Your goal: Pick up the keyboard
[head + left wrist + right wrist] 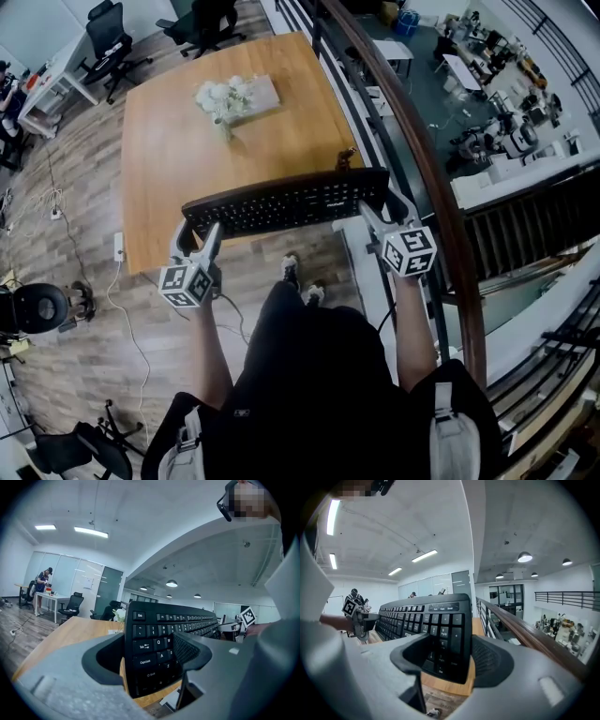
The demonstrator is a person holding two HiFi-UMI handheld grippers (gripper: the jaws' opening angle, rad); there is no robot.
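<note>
Left hand-held gripper [199,234] and right hand-held gripper [373,214] each clamp a keyboard [286,203] end (over the tabletop [178,141] near edge); lift evenly, keeping it level.

Open-plan office on an upper level: a wide wooden table [178,141] stands on a wood-plank floor [75,319], with a bunch of white flowers [223,97] toward its far side. Black office chairs [111,37] and a white desk [58,80] sit beyond it, and cables [47,202] trail across the boards. At right, a curved wooden handrail [434,178] overlooks a lower level crowded with workbenches [461,67]. Strip lights [91,532] and round lamps [171,583] brighten a pale ceiling [154,527]; glass partitions [70,576] close the far end.
</note>
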